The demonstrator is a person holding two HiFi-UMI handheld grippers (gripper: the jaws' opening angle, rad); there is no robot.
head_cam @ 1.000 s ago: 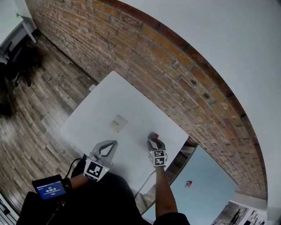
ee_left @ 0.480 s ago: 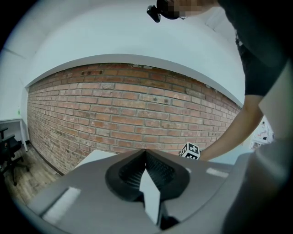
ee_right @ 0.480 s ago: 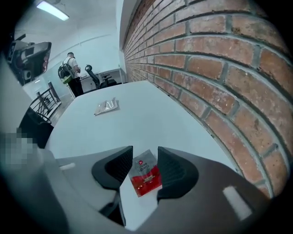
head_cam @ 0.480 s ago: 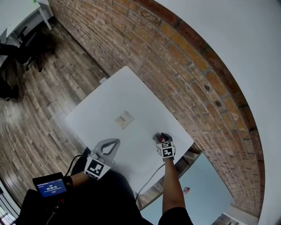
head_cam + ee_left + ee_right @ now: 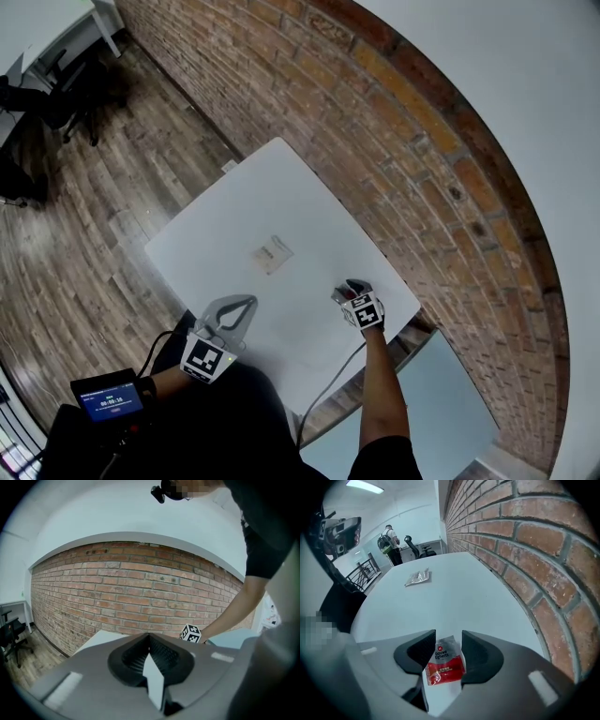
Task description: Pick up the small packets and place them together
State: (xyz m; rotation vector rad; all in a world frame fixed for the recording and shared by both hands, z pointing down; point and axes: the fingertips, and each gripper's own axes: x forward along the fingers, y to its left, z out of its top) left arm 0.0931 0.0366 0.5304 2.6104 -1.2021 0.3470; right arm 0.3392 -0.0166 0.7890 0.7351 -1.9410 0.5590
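Right gripper [image 5: 448, 637]: jaws stand apart, one on either side of a small red foil packet with white lettering [image 5: 446, 665]. The packet lies flat on the white rectangular table [image 5: 454, 597], near its right edge, and the pads do not visibly press it. A second small packet, pale and translucent [image 5: 417, 577], lies well apart, farther off and to the left near the table's middle. A red brick wall [image 5: 534, 550] runs just beside the table's right edge. Left gripper [image 5: 150, 637]: jaws together with nothing between them, held over the table's near left edge, away from both packets.
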